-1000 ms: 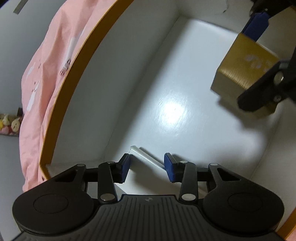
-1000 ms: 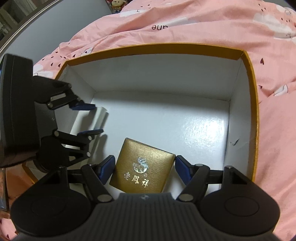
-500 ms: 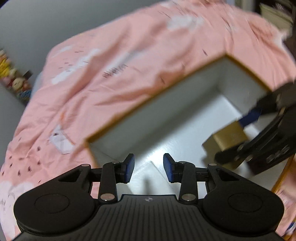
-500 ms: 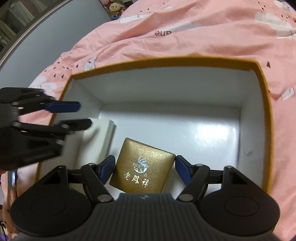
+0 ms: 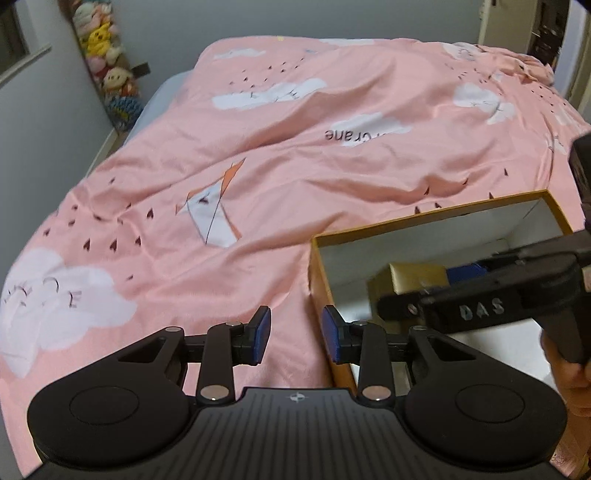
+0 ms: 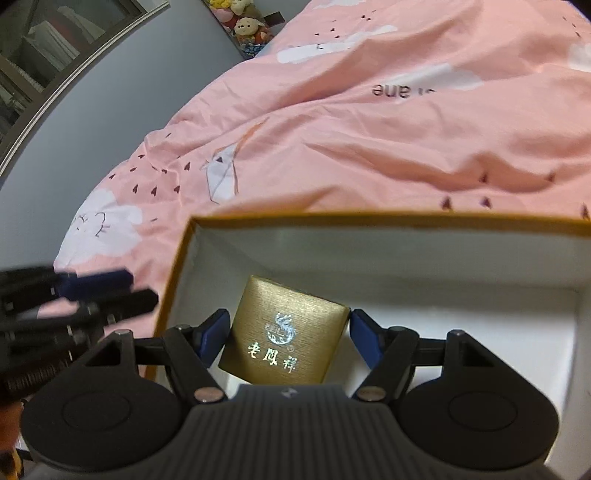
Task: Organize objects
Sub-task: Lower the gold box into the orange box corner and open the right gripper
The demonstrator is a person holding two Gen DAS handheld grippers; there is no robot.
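Note:
A gold box (image 6: 284, 336) with silver lettering sits between the blue pads of my right gripper (image 6: 288, 334), which is shut on it inside a large white box with an orange rim (image 6: 369, 218). The left wrist view shows the same gold box (image 5: 413, 278) and the large box's rim (image 5: 424, 221), with my right gripper (image 5: 480, 291) reaching in from the right. My left gripper (image 5: 295, 334) is open and empty, above the pink bedspread at the large box's left wall. It appears blurred at the left of the right wrist view (image 6: 92, 291).
A pink bedspread (image 5: 295, 147) with white clouds covers the bed around the box. Plush toys (image 5: 107, 70) hang on the grey wall at the far left. A doorway (image 5: 546, 33) stands at the far right.
My left gripper has pulled up and out of the large box, leaving a white item behind, and now looks across the bed. My right gripper still holds the gold box and has tilted up.

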